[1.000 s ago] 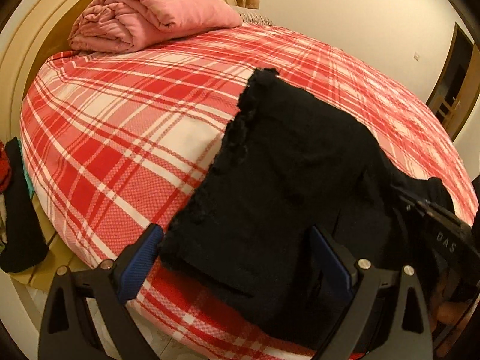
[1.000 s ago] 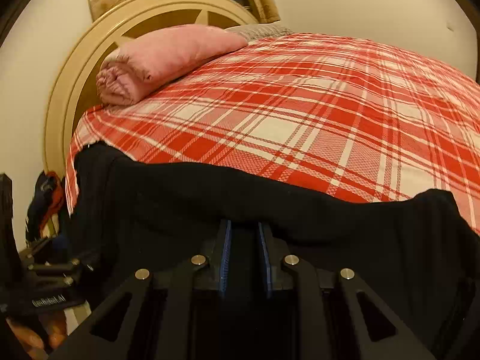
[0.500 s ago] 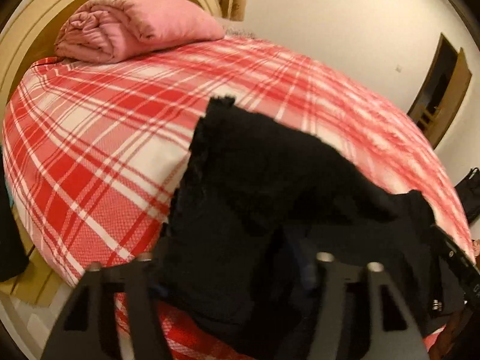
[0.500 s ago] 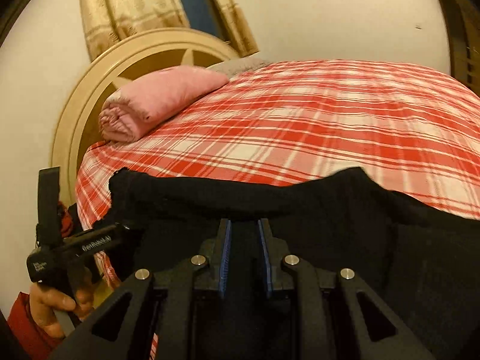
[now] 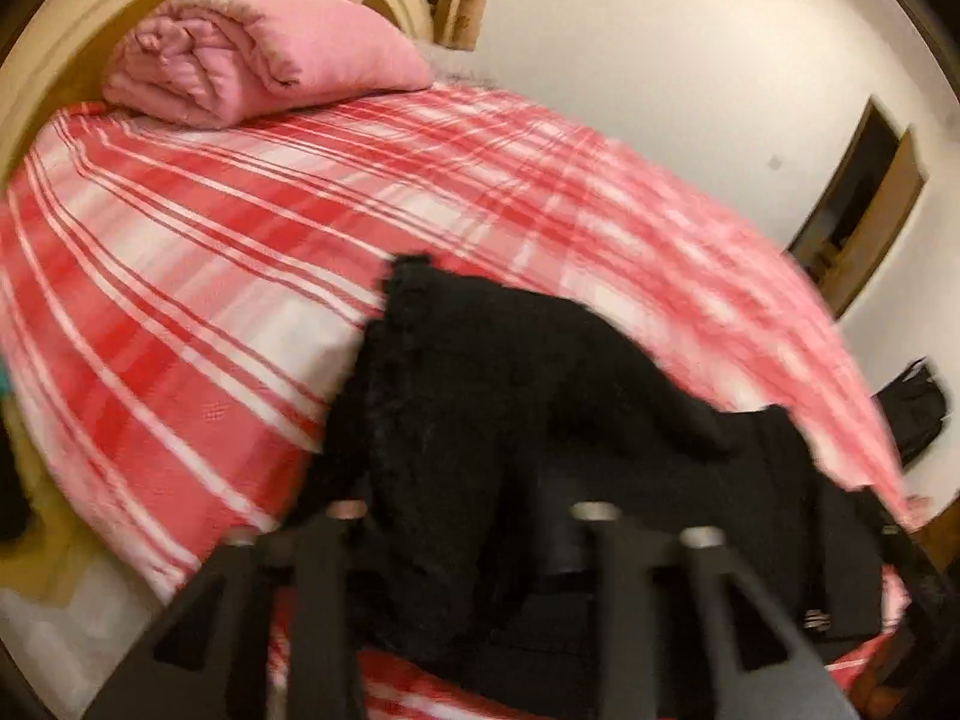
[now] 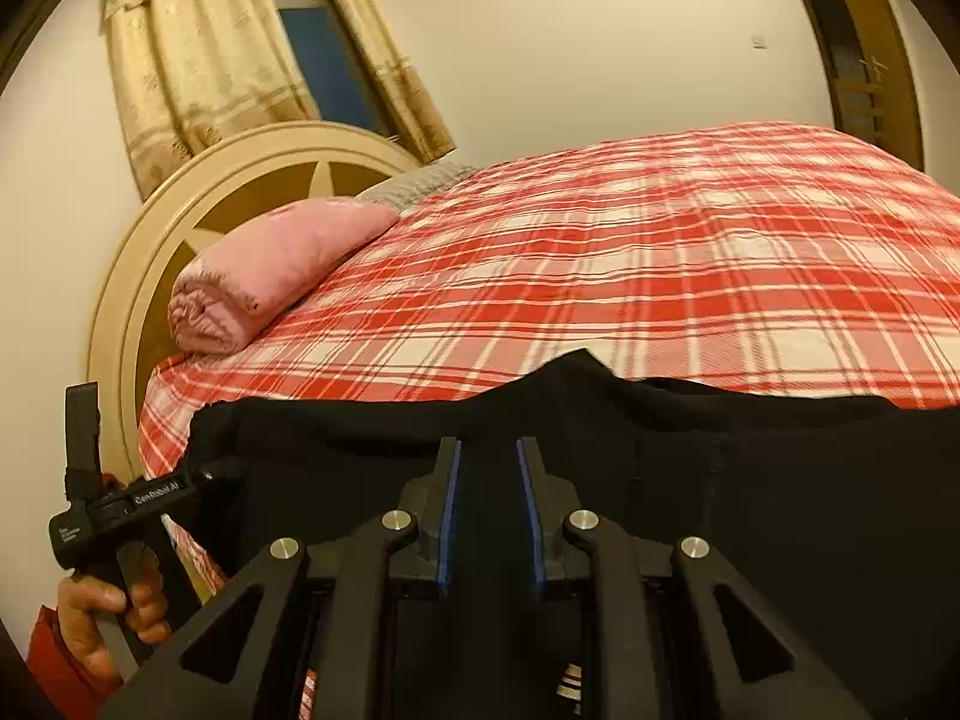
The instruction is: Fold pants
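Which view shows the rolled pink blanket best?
The right wrist view: the pink blanket is sharp there, its rolled end clear beside the headboard. The left wrist view shows it larger but blurred by motion.

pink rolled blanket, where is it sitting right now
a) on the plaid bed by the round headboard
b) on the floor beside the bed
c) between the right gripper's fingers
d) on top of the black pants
a: the pink rolled blanket lies on the red plaid bedspread right against the round headboard, well apart from the black pants at the near edge of the bed.
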Motion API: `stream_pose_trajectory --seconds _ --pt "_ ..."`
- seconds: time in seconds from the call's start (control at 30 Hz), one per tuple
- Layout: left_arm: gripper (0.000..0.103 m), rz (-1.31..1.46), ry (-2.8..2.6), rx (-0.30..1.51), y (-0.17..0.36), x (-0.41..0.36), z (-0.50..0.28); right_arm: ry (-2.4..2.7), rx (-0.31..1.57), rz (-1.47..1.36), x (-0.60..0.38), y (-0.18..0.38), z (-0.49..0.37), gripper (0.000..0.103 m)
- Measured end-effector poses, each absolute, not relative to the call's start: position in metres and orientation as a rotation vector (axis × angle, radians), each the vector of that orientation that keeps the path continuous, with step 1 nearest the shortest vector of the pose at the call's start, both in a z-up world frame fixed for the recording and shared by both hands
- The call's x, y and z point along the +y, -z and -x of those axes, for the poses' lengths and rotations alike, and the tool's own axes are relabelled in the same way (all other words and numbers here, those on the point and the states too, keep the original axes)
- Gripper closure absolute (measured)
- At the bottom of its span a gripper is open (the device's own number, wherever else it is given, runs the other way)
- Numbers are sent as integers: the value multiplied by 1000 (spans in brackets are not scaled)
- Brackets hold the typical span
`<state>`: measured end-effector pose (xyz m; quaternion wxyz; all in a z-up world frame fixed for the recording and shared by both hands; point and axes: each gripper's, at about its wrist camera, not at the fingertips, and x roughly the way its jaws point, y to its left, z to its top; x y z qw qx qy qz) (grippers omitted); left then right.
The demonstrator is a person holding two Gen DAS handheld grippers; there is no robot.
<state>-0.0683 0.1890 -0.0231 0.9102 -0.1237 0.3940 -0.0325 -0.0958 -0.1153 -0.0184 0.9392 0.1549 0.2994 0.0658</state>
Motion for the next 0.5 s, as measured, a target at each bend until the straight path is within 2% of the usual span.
stream_pose_trajectory --seconds 0.03,0.1,0.27,0.5 --pt "43 230 23 775 18 196 68 -128 611 -324 -118 19 97 83" --pt "30 222 -58 723 7 213 71 -130 617 -337 -121 22 99 83" --pt "29 282 -150 683 -4 256 94 -202 626 -332 -105 23 97 83" --pt "34 550 42 755 44 236 132 -297 639 -230 -71 21 98 83"
